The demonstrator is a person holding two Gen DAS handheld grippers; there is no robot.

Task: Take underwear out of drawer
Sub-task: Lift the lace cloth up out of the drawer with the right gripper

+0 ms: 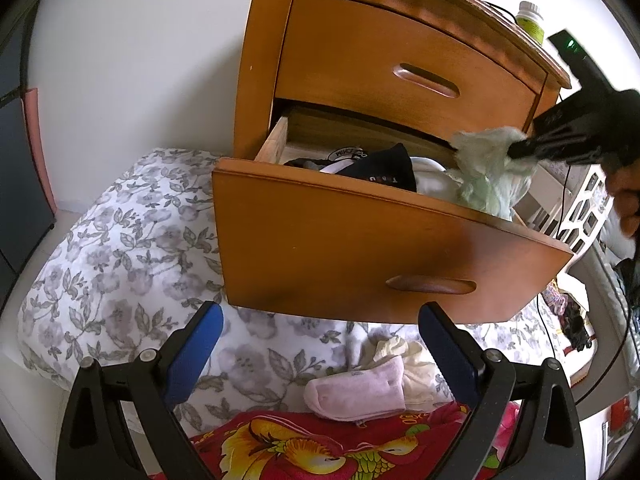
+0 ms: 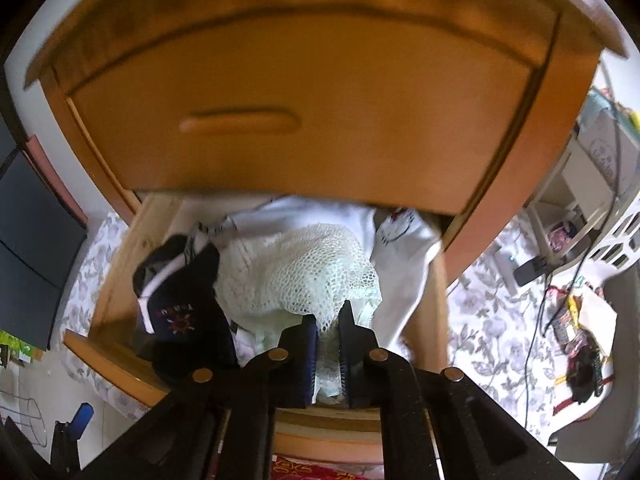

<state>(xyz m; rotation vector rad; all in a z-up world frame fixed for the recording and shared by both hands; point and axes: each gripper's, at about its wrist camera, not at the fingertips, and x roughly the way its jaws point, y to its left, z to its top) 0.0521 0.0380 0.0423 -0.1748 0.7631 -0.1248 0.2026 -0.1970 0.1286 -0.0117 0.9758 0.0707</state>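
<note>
My right gripper (image 2: pixel 328 320) pinches the mesh underwear (image 2: pixel 304 268) to clear the drawer (image 1: pixel 360 240) — left gripper (image 1: pixel 320 344) waits, jaws wide.

Wooden nightstand (image 1: pixel 400 60) against white wall (image 1: pixel 140 40). Floral bedding (image 1: pixel 120 248) below it; white lattice basket (image 1: pixel 588 204) to its right. Daylight, even.

Soft daylight is filling both views, leaving the white wall (image 1: pixel 140 60) bright. Fisheye bending is curving edges, with black corners. The right wrist view is smearing with motion blur, the upper drawer front (image 2: pixel 312 120) at twelve o'clock glowing orange.
</note>
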